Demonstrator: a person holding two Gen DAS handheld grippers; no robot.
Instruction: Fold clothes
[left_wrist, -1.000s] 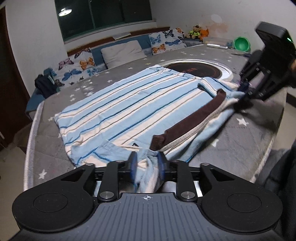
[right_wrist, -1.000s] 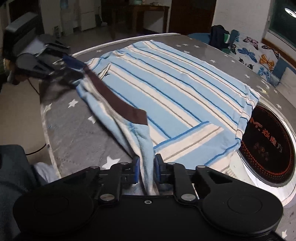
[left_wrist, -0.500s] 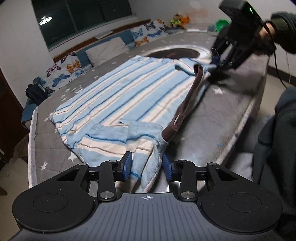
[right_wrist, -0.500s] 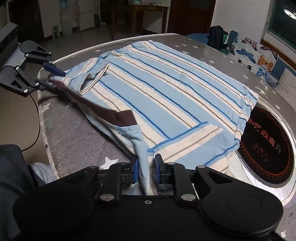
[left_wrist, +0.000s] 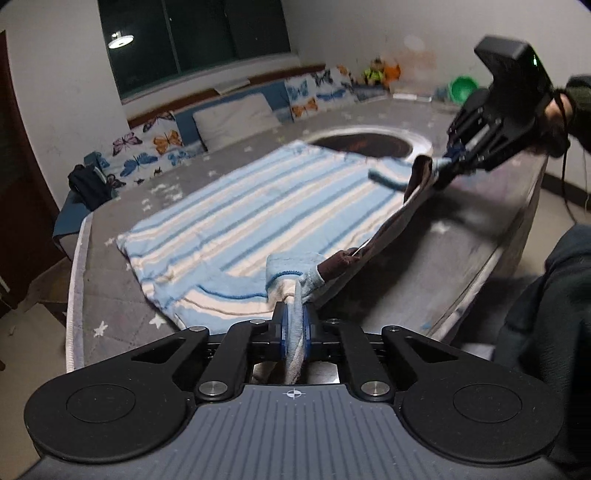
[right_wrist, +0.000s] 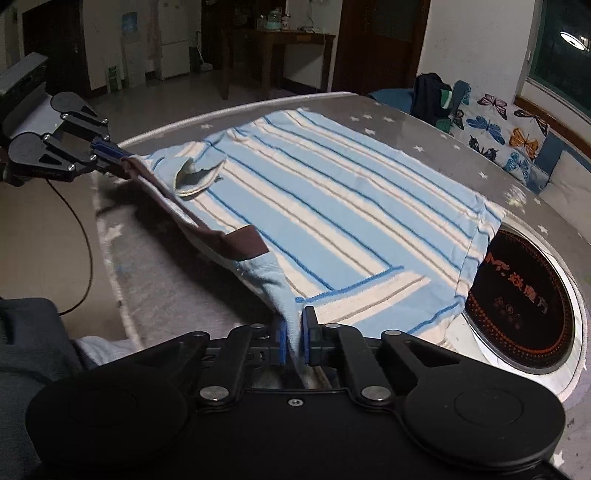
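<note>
We are gripping the blue-and-cream striped shirt (left_wrist: 266, 206) with both claws along its near edge, the one carrying the brown band (right_wrist: 240, 245). The left claw (left_wrist: 294, 328) is clamped tight on a bunched sleeve end, fabric pinched between its blue pads (left_wrist: 283, 326). The right claw (right_wrist: 293, 334) is likewise pressed closed on the light blue cloth at the other end of that edge. In the left wrist view the right claw (left_wrist: 448, 166) is showing up high on the right, lifting the brown band off the surface, so the edge is hanging taut between both claws. In the right wrist view the left claw (right_wrist: 107, 151) is sitting at far left, holding its end raised too. The rest of the shirt is lying flat on the grey star-print tabletop (right_wrist: 155, 280), its far side reaching the round black inset (right_wrist: 524, 306). Butterfly cushions (left_wrist: 147, 151) are lining the wall behind.
</note>
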